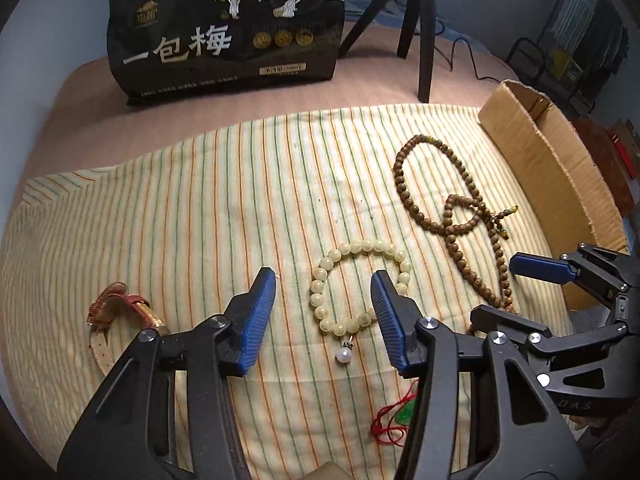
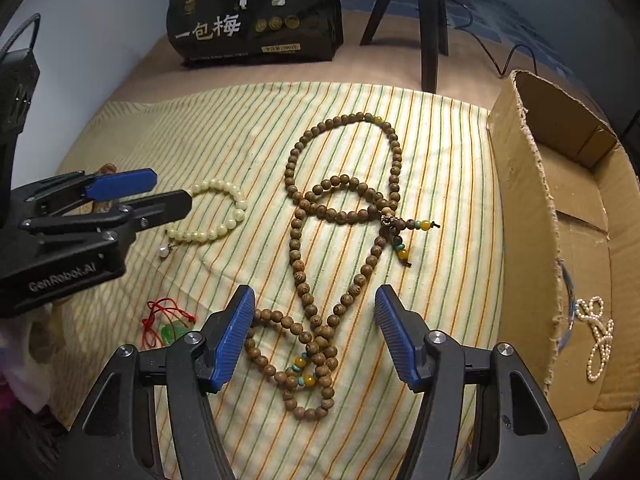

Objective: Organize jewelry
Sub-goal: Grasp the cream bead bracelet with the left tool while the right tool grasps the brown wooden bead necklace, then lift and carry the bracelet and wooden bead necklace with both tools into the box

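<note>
A cream bead bracelet [image 1: 360, 284] with a pearl drop lies on the striped cloth [image 1: 200, 220]; it also shows in the right wrist view [image 2: 216, 210]. My left gripper [image 1: 324, 308] is open and empty, its jaws standing either side of the bracelet's near half, just above it. A long brown wooden bead necklace [image 2: 320, 240] lies coiled to the right; it also shows in the left wrist view [image 1: 448, 208]. My right gripper [image 2: 316, 332] is open and empty over the necklace's near coil. A green pendant on red cord [image 2: 170, 326] lies at the near left. A watch with a red strap [image 1: 120, 316] lies left.
An open cardboard box [image 2: 532, 208] stands at the right edge of the cloth, with a white pearl string [image 2: 596, 336] inside. A black snack bag [image 1: 228, 28] and a black tripod [image 1: 424, 32] stand at the back. The left gripper [image 2: 120, 196] shows in the right wrist view.
</note>
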